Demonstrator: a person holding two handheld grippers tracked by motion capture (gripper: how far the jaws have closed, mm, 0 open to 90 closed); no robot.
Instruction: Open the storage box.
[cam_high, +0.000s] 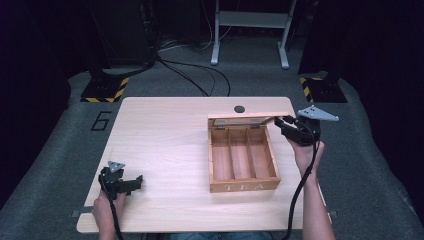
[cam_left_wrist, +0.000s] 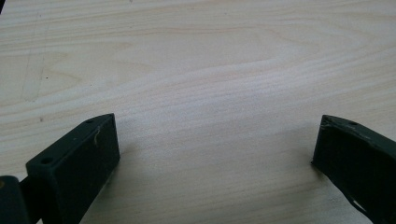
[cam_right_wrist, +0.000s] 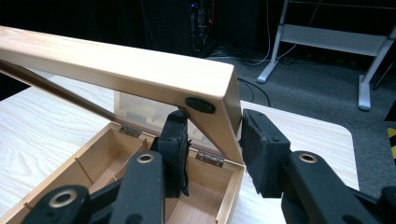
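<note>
Left gripper (cam_high: 131, 184) is idling near the table's (cam_high: 165, 145) front-left edge, jaws wide and empty. Tea box (cam_high: 243, 186) is sitting right of centre. Right gripper (cam_right_wrist: 212, 144) is pinching the lid's (cam_right_wrist: 140, 74) right side edge. Best to be keeping the grip firm and swinging about the rear hinges (cam_right_wrist: 209, 158), not twisting.

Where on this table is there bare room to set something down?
Widest bare patch: table between left gripper and tea box. A front strip too. Crowded: the box's far right corner, where right gripper clamps the raised lid.
</note>
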